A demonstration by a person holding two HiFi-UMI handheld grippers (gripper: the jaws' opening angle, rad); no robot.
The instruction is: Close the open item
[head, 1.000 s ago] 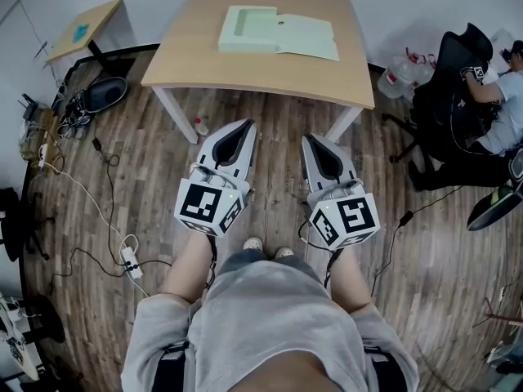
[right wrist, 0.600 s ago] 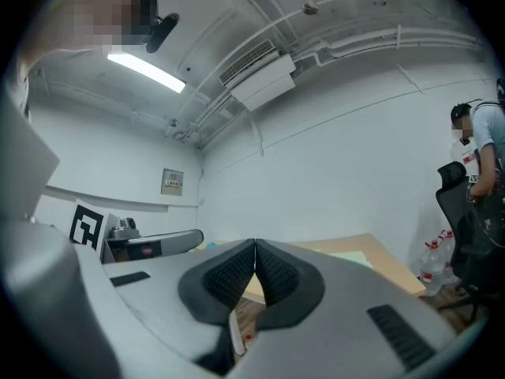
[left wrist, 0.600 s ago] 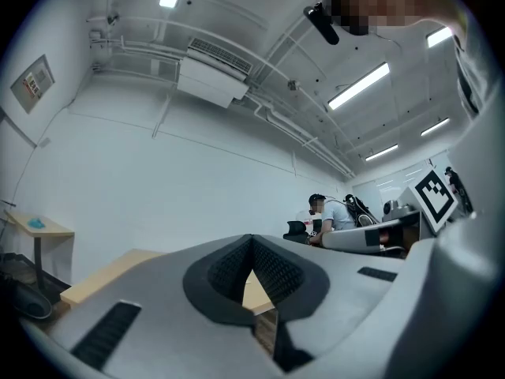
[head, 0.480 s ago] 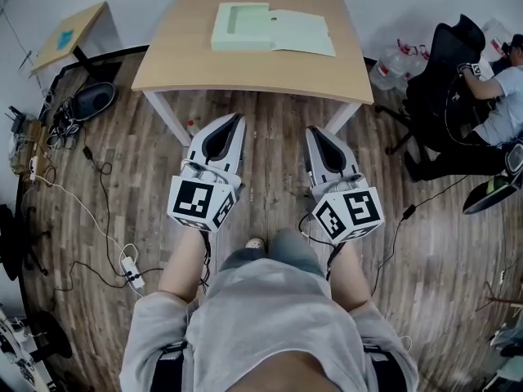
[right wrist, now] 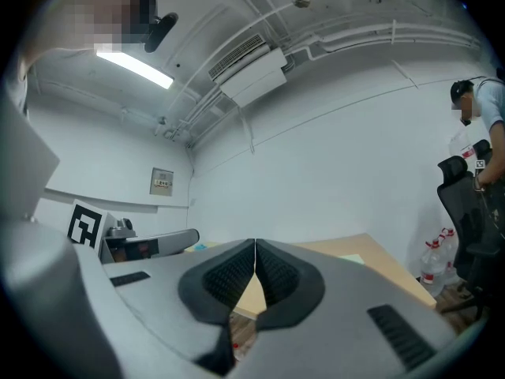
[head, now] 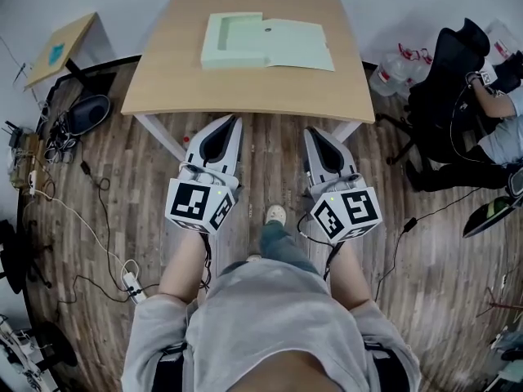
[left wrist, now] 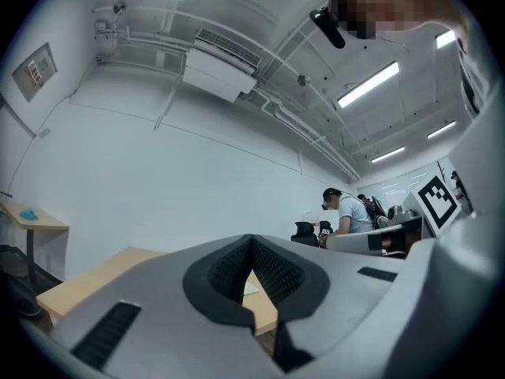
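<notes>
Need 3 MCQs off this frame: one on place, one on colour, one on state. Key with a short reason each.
1. Where does the open box file lie?
A. on the wooden table
B. on the floor
C. on a chair

2. What colour is the box file?
A. red
B. pale green
C. black

3. How do the left gripper and the right gripper stand?
A. both shut, nothing between the jaws
B. both wide open
C. left shut on the box file

Key:
1 A: the head view shows it flat on the tabletop, its flap spread open.
2 B: tray and flap are both pale green.
3 A: each gripper view shows its jaws together with nothing between them, short of the table.
</notes>
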